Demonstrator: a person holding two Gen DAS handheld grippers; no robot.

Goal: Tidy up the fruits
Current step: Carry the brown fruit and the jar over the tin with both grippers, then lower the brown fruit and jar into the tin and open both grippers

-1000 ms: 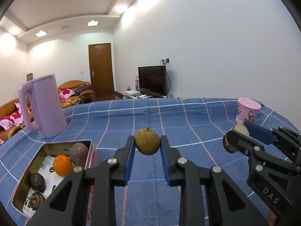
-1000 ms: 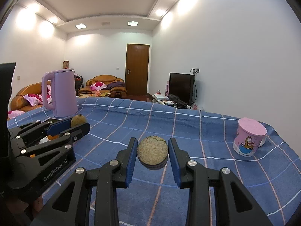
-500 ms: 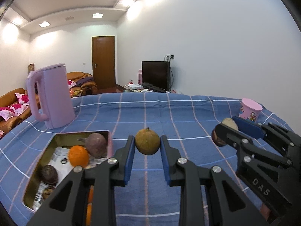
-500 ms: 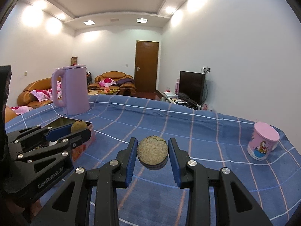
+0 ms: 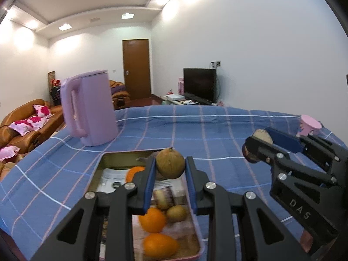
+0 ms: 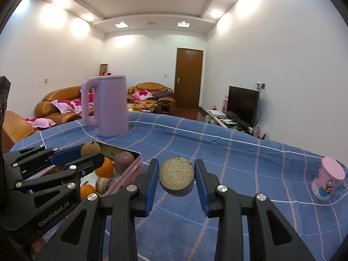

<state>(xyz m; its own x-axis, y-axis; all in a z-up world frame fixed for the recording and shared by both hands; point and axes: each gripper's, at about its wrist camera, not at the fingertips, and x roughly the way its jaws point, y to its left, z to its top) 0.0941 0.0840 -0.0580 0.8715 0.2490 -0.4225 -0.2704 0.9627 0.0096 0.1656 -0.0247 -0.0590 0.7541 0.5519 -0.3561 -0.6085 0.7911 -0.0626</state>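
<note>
Now, left jaws: pinching a round brown-green fruit [image 5: 170, 163] between the blue pads, held clear above the tin.
Left gripper [image 5: 170, 166]: over the near-right part of the tin; from the right wrist view it shows at the left edge [image 6: 87, 154] with the same fruit [image 6: 90, 149] at its tips.
Right jaws: closed on a flat-topped fruit [image 6: 176, 175] with a rough tan face and a dark underside.
Right gripper [image 6: 176, 174]: above bare cloth, just right of the tin; from the left wrist view it sits to the right [image 5: 258, 145].
Tin [image 5: 102, 163]: pink-sided rectangular tray on the near-left of the table, lined with printed paper.
Tin contents: three oranges, one at the far end [image 5: 133, 173] and two near, [image 5: 152, 219] and [image 5: 159, 248]; a kiwi-like brown fruit [image 5: 176, 213]; a dark purple round fruit [image 6: 124, 161] at the far corner; other pieces are blurred.
Tablecloth [image 6: 217, 152]: blue with pale checked lines, covering the whole table.
Kettle [image 5: 89, 111]: lilac, upright, beyond the tin on the far left.
Pink cup [image 6: 328, 178]: printed, upright, far right, well apart from the tin.
</note>
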